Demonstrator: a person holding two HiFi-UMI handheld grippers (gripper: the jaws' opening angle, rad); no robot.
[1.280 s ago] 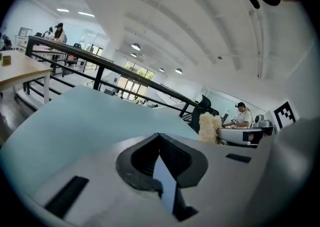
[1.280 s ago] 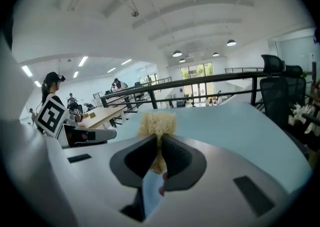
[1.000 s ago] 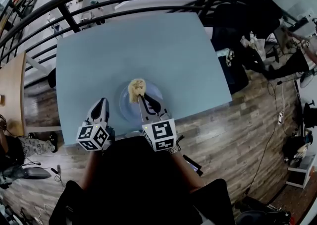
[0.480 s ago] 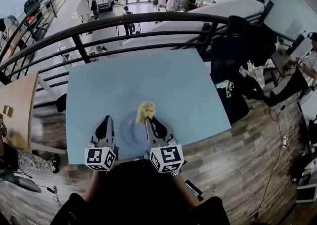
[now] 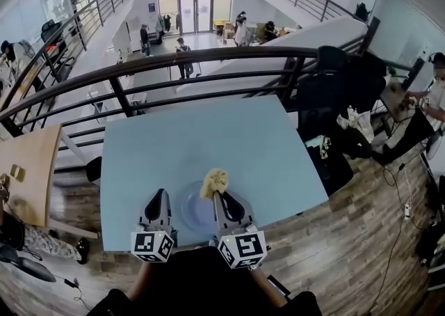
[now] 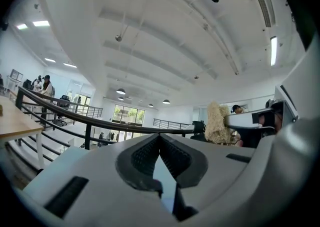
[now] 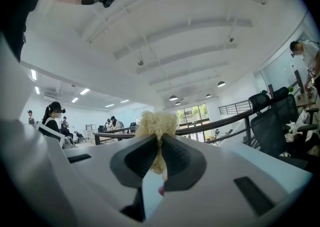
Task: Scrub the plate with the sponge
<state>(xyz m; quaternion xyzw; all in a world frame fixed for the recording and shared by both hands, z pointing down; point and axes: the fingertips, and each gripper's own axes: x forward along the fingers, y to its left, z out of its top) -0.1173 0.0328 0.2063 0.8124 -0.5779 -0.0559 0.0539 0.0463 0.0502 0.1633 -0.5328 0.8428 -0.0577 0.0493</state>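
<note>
A pale blue plate (image 5: 193, 214) lies on the light blue table (image 5: 208, 140) near its front edge. My right gripper (image 5: 216, 193) is shut on a shaggy yellow sponge (image 5: 214, 183), which it holds over the plate's far right rim. In the right gripper view the sponge (image 7: 156, 122) sticks out between the dark pads (image 7: 181, 161). My left gripper (image 5: 158, 198) rests just left of the plate, shut with nothing in it (image 6: 159, 137). The left gripper view shows the sponge (image 6: 218, 123) to the right. Whether the sponge touches the plate is hidden.
A black railing (image 5: 208, 64) runs along the table's far side. Black office chairs (image 5: 334, 71) stand at the right and a wooden table (image 5: 28, 168) at the left. Wood floor (image 5: 361, 224) lies beyond the right edge. People stand in the hall beyond.
The head view has tilted up, so the plate and grippers sit lower in the frame. The sponge has shifted from the plate's far left part to its far right rim.
</note>
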